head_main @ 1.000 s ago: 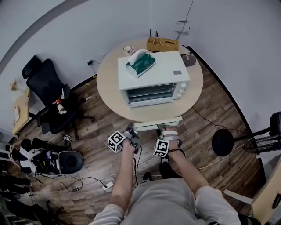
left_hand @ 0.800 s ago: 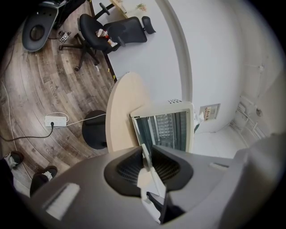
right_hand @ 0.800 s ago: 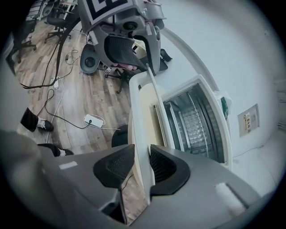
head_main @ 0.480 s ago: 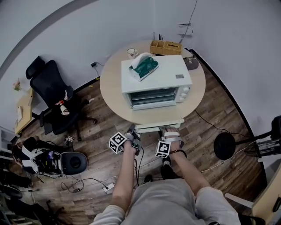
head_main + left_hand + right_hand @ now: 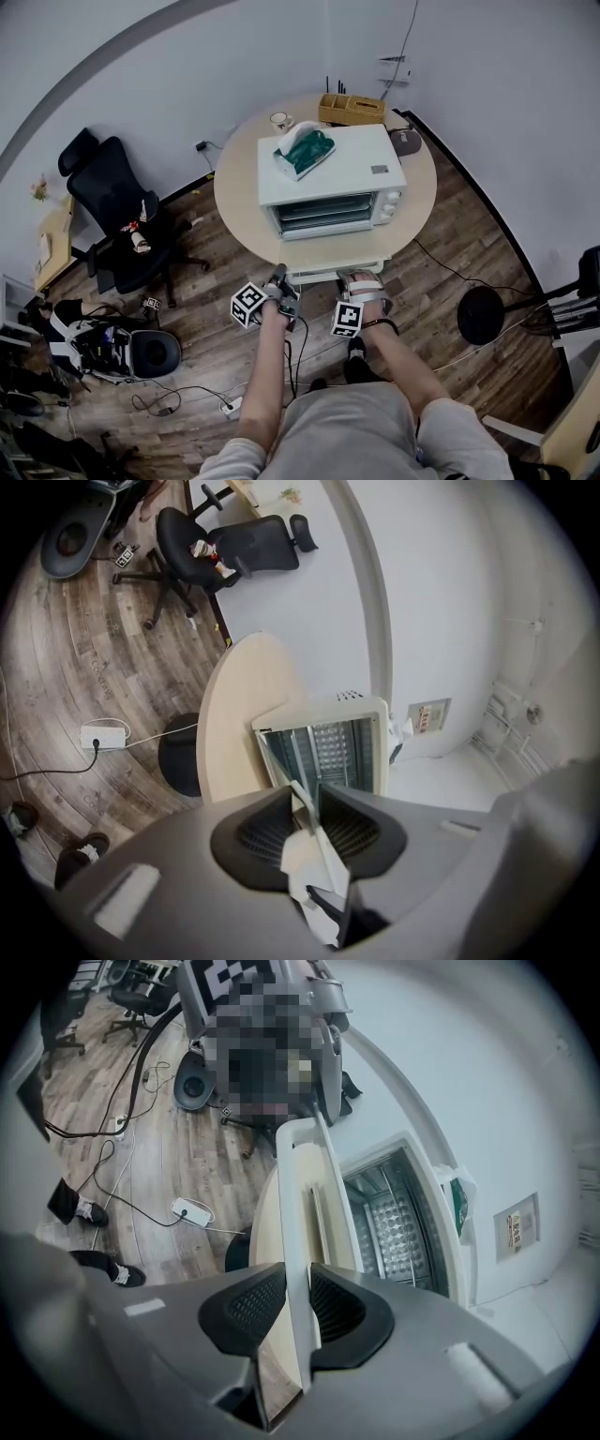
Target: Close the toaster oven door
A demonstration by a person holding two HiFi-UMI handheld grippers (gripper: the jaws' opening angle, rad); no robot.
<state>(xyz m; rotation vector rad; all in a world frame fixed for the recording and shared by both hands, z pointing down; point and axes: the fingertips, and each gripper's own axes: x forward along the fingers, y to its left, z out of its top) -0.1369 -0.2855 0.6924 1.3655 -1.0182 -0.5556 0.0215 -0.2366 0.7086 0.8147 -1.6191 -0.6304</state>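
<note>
The right gripper (image 5: 309,1277) had its jaws just closing to pinch the lowered door (image 5: 305,1176) by its front edge. At its nine o'clock, the left gripper (image 5: 307,797) pinched the same edge, jaws just easing wider. At twelve o'clock the toaster oven (image 5: 328,169) sat on the surface (image 5: 234,192). The looser left pinch could slip, twisting or dropping the door.

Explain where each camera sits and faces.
Head view: on the person's head, looking down at oven, table, forearms, left hand-held gripper, right hand-held gripper.
Left gripper view: on the left hand-held gripper, facing the oven; jaws, just opening, on the door.
Right gripper view: on the right hand-held gripper, facing the oven; jaws, just closing, on the door.
All share oven and door.
</note>
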